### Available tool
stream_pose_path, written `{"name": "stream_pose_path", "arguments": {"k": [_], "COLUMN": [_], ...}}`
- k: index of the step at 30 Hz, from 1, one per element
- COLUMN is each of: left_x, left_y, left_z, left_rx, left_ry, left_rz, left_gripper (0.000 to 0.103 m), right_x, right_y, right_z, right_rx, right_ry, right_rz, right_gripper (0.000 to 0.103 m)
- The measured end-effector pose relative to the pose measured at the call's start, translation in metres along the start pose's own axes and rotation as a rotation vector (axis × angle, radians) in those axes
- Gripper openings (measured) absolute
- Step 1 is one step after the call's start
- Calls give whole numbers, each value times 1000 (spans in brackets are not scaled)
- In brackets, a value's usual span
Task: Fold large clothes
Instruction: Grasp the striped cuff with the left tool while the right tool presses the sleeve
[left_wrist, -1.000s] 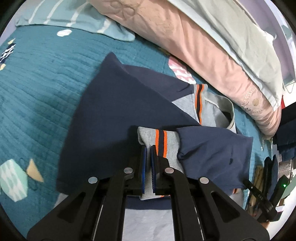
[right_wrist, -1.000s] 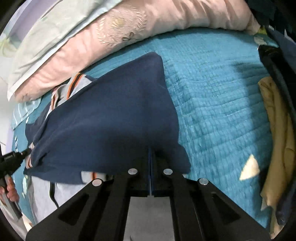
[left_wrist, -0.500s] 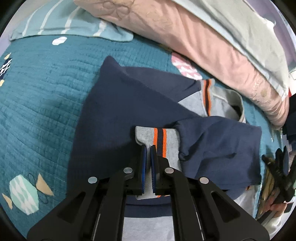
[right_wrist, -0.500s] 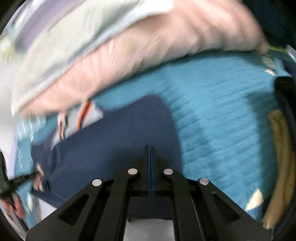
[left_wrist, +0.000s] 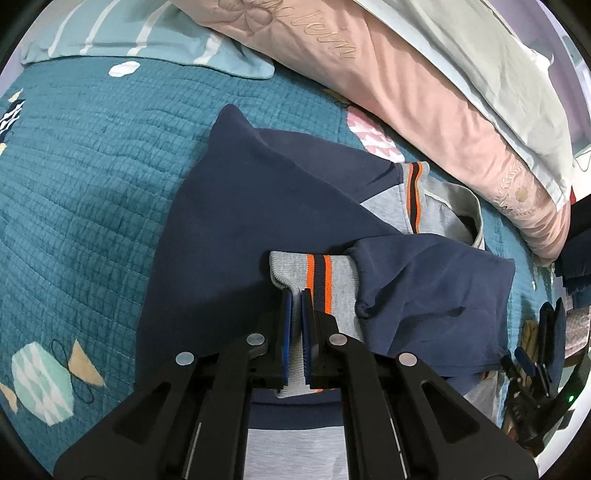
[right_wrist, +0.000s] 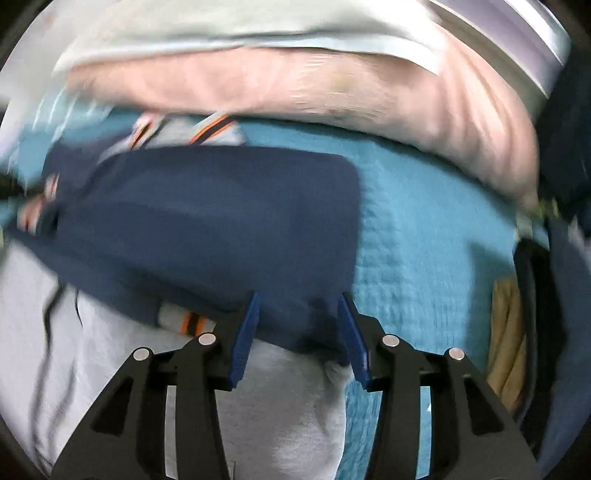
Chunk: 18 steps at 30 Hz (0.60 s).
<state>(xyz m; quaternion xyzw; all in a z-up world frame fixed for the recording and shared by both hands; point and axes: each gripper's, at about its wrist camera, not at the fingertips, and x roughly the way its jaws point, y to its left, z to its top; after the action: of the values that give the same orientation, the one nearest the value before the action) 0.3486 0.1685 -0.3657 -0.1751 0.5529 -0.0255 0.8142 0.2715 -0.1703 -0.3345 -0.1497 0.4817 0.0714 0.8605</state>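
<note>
Grey cuff (left_wrist: 295, 275) pinched by left gripper (left_wrist: 296, 295) — right gripper (right_wrist: 297, 301) opening.

Navy-grey sweatshirt (left_wrist: 258, 206) — sleeves folded in

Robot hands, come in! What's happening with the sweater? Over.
Left gripper shut on grey ribbed cuff with orange stripes. Right gripper opening, off the navy and grey sweater on the bed. Nothing in the way.

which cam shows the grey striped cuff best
The left wrist view: the grey cuff with its orange and dark stripes is sharp and central, pinched in the left gripper. The right wrist view is motion-blurred and shows only a sliver of it under navy fabric.
</note>
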Motion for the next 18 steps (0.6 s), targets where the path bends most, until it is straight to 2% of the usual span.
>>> {"name": "stream_pose_path", "arguments": {"k": [2, 5, 9, 10, 11, 12, 14, 16, 18], "left_x": [-1, -2, -2, -2, -3, -2, -2, -2, 0], "left_y": [1, 2, 1, 1, 0, -1, -1, -3, -10], "left_z": [0, 1, 1, 0, 0, -1, -2, -3, -6], "left_rx": [-5, -7, -17, -14, -11, -10, -15, -25, -17], "left_ry": [3, 1, 5, 3, 3, 7, 13, 30, 33], "left_rz": [-4, -5, -4, -3, -3, -4, -20, -62, -68], "left_gripper": [5, 5, 5, 5, 5, 5, 5, 5, 5], "right_x": [-2, -7, 9, 12, 16, 16, 16, 11, 3], "right_y": [11, 18, 17, 16, 10, 1, -23, -36, -50], "right_z": [-1, -4, -11, -11, -6, -3, -2, -7, -18], "right_rx": [-110, -215, -235, -225, -177, -107, 52, 120, 205], "right_ry": [-6, -37, -9, -9, -19, -21, -14, -5, 10], "right_rz": [-3, -62, -39, -28, 5, 26, 32, 22, 55], "right_gripper": [42, 42, 42, 38, 30, 3, 2, 2, 2]}}
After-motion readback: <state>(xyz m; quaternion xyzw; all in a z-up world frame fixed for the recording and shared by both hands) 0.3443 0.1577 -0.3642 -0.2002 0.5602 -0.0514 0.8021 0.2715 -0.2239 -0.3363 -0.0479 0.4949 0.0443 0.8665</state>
